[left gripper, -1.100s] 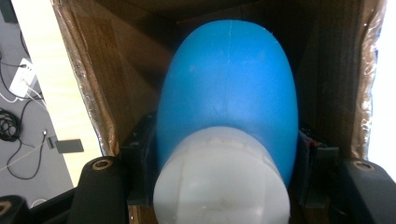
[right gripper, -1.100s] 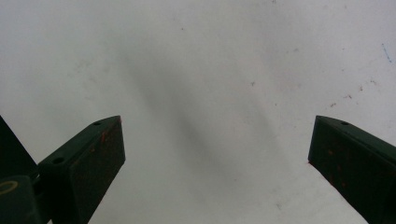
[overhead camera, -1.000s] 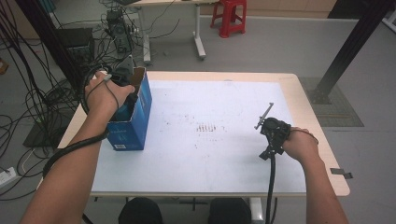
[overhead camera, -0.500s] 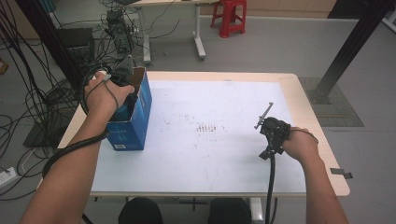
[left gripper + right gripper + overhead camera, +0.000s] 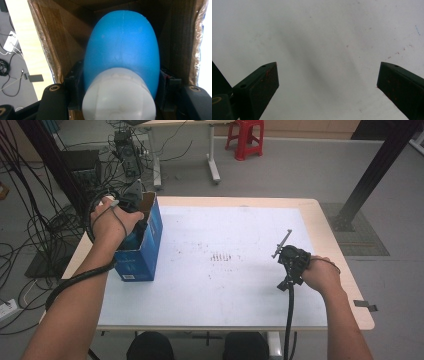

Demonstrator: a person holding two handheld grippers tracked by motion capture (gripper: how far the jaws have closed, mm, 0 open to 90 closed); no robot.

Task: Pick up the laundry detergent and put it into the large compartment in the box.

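Note:
My left gripper [image 5: 121, 85] reaches down into an open blue carton [image 5: 145, 255] at the table's left edge. Its jaws are shut on a rounded blue object with a white end [image 5: 122, 47], pressing on both its sides inside the brown cardboard walls [image 5: 62, 37]. In the high view the person's left hand [image 5: 110, 222] covers that gripper at the carton's mouth. My right gripper [image 5: 290, 257] is held near the table's right side, low over the white mat [image 5: 225, 285]. It stands open [image 5: 328, 75] with only bare mat between its fingers.
Faint reddish marks [image 5: 222, 256] dot the mat's middle. Cables [image 5: 45, 220] and equipment crowd the floor left of the table. A red stool [image 5: 245, 137] and another table's legs stand behind. A black post [image 5: 370, 175] rises at the right.

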